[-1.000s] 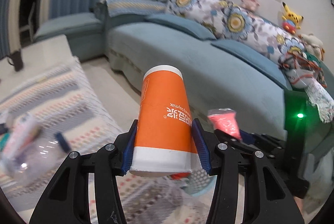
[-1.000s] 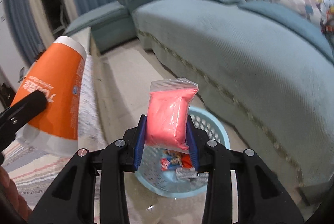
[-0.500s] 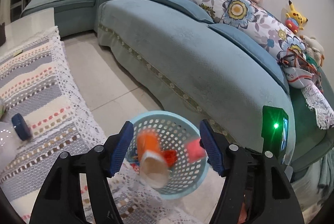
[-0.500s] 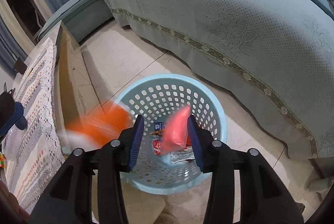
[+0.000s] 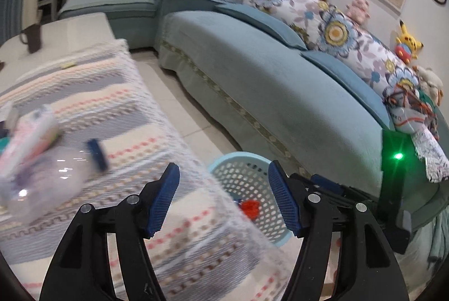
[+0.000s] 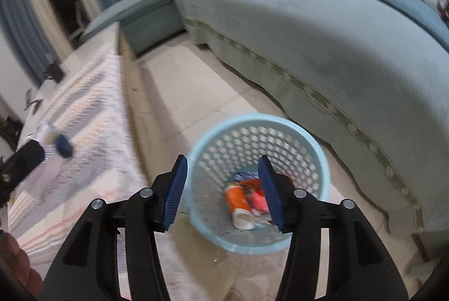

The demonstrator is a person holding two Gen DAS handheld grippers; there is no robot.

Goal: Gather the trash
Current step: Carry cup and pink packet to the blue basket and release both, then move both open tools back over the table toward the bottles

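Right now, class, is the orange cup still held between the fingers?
No, the orange cup lies inside the blue basket.

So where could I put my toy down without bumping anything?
The striped tablecloth is bare from the clear bottle across to its sofa-side edge. The floor strip between table and sofa is bare up to the basket. It's crowded around the bottle and inside the basket, where the orange cup lies.
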